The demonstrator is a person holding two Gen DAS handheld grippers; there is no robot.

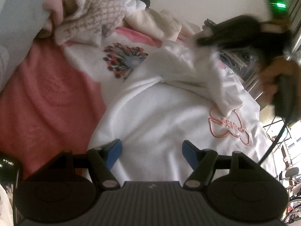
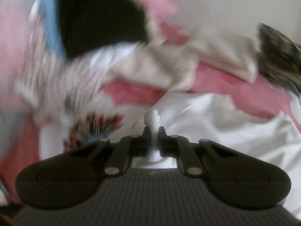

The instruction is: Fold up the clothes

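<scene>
Pink bedding underlies everything; only the left view shows the wide-open left gripper over the white sweatshirt, while the right gripper pinches its cuff at 12 o'clock.

text: none legible | white garment: pink outlined lettering, unreadable | phone screen: blurred

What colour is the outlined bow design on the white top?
Pinkish-orange, a thin outline on the white top; the bow design shows best in the left wrist view.

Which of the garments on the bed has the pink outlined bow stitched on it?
The white sweatshirt spread right in front of the open left hand-held gripper. The other white top behind it carries a dotted burst print instead.
</scene>
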